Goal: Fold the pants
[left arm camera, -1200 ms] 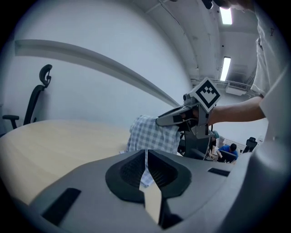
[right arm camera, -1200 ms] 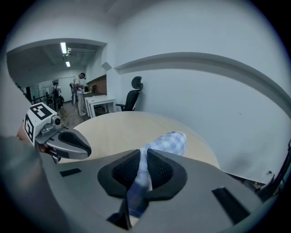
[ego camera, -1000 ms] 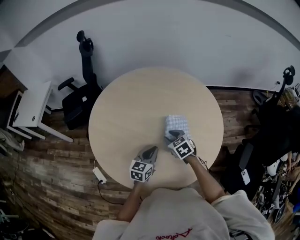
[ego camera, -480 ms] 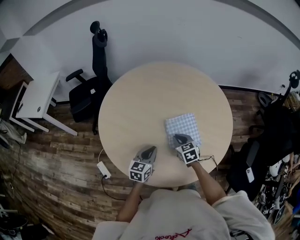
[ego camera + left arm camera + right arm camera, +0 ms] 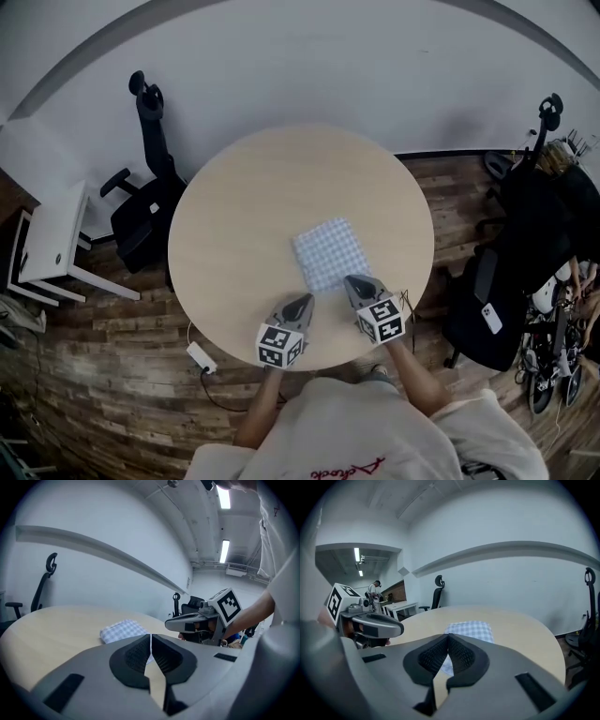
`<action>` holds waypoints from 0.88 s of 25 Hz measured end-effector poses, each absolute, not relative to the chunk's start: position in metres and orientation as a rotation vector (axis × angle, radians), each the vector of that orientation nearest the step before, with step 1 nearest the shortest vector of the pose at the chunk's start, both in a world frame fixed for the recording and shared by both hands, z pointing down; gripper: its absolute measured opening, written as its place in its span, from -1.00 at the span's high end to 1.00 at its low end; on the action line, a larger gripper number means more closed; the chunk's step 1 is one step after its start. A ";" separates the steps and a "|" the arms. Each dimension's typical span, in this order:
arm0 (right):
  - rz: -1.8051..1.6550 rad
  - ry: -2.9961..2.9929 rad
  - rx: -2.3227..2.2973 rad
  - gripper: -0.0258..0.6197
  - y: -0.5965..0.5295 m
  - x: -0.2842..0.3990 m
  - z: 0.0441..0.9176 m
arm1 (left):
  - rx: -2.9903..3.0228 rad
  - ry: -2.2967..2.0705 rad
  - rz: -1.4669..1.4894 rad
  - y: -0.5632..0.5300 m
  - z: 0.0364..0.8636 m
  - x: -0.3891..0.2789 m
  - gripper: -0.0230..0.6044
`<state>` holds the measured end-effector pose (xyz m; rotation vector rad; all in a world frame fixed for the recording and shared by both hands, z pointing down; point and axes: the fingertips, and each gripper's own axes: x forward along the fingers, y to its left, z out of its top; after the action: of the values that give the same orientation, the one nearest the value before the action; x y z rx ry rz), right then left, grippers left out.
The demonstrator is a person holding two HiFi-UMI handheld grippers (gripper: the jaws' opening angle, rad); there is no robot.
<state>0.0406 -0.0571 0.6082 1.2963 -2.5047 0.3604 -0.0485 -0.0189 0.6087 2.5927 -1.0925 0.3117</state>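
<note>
The blue-and-white checked pants [image 5: 330, 253] lie folded into a small flat rectangle on the round wooden table [image 5: 234, 206], right of its middle. My right gripper [image 5: 356, 280] sits just off the fold's near right corner. Its jaws have just been closing and are now shut, with nothing between them. In the right gripper view the pants [image 5: 471, 629] lie right beyond the right gripper [image 5: 448, 637]. My left gripper [image 5: 302, 302] is shut and empty over bare table, nearer the person than the fold. In the left gripper view the pants [image 5: 124, 630] lie ahead of the left gripper [image 5: 150, 637].
A black office chair [image 5: 141, 202] and a white desk [image 5: 52, 234] stand left of the table. Another dark chair and stacked gear [image 5: 497, 291] are on the right. A white power strip [image 5: 199, 356] lies on the wood floor by the table's near left edge.
My right gripper has drawn back off the pants toward the person, leaving the fold lying flat. The head view has shifted, so the table sits further left.
</note>
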 end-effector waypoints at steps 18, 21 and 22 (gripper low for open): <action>0.414 -2.677 1.182 0.83 0.088 0.143 0.592 | 2.559 -1.254 0.368 0.113 0.589 0.068 0.80; 0.390 -2.690 1.154 0.83 0.114 0.152 0.589 | 2.545 -1.277 0.329 0.139 0.587 0.082 0.80; 0.383 -2.691 1.145 0.83 0.123 0.155 0.589 | 2.542 -1.283 0.323 0.147 0.588 0.087 0.80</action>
<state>0.1546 0.1226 0.5886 1.1451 -2.6914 0.3831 0.0865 0.1468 0.5878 2.5423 -1.2831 0.3225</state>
